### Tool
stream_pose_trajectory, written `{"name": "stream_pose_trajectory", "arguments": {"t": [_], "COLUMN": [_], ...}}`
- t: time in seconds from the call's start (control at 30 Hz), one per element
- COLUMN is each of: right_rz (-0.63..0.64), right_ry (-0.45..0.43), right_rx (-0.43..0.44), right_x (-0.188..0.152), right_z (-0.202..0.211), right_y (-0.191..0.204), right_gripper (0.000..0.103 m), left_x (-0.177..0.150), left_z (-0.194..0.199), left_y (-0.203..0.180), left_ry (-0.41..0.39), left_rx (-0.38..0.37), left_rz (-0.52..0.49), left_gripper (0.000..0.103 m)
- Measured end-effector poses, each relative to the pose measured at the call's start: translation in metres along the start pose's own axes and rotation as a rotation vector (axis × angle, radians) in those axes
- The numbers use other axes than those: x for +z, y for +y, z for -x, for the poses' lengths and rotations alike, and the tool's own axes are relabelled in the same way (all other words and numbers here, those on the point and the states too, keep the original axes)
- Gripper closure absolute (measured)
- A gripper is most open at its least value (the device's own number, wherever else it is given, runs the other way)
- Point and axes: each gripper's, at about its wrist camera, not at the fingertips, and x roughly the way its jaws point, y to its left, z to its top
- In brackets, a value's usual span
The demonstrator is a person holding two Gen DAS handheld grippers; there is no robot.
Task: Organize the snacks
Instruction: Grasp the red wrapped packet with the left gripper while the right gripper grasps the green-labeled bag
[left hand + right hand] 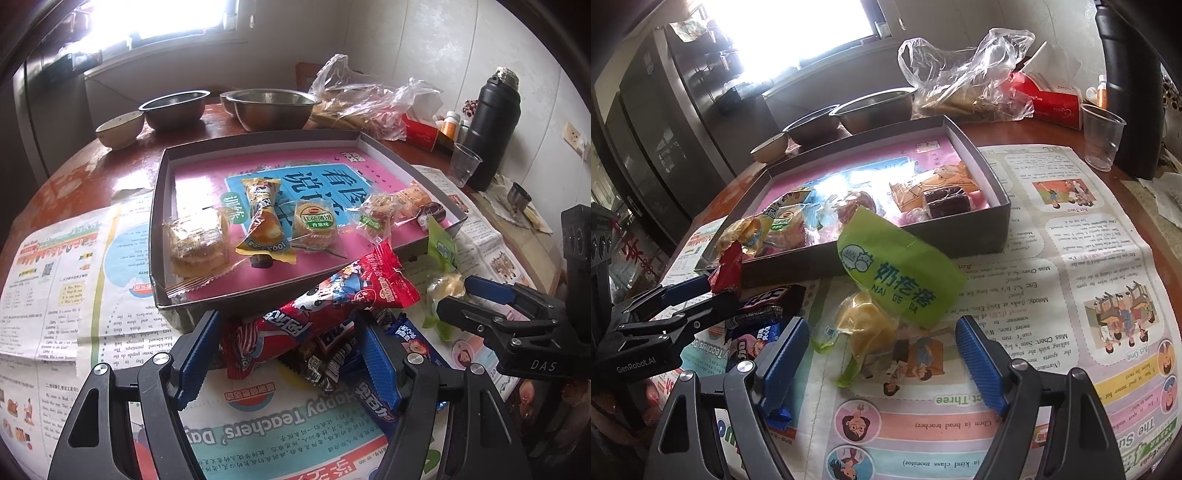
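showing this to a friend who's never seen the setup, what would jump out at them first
Probably the shallow grey box lined with a pink book cover, mid-table, holding several wrapped pastries. Next, the long red snack packet propped against the box's near wall, right between the open left gripper fingers. To its right, the green milk-candy wrapper stands up from the newspaper ahead of the open right gripper.
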Motion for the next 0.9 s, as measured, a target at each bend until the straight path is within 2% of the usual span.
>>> {"name": "stream_pose_trajectory", "arguments": {"t": [0.3,0.57,0.7,0.9], "right_rz": [0.010,0.093,0.164,0.225], "right_ry": [-0.010,-0.027,-0.034,-0.055], "right_rx": [-0.019,-0.066,-0.122,-0.174], "right_x": [-0.001,-0.003,-0.007,-0.010], "right_z": [-0.002,-0.010,-0.015,-0.018], "right_y": [0.006,0.027,0.039,0.046], "right_gripper": [0.022,0.023,0.028,0.047], "left_x": [-0.001,-0.002,-0.002,-0.003], "left_z": [-0.004,-0.008,-0.009,-0.011], "left_y": [0.001,0.003,0.004,0.005], "left_ry": [0.010,0.018,0.020,0.025], "left_rx": [0.008,0.002,-0.002,-0.012], "left_rz": [0.016,0.029,0.032,0.042], "left_gripper": [0.028,0.028,0.028,0.028]}}
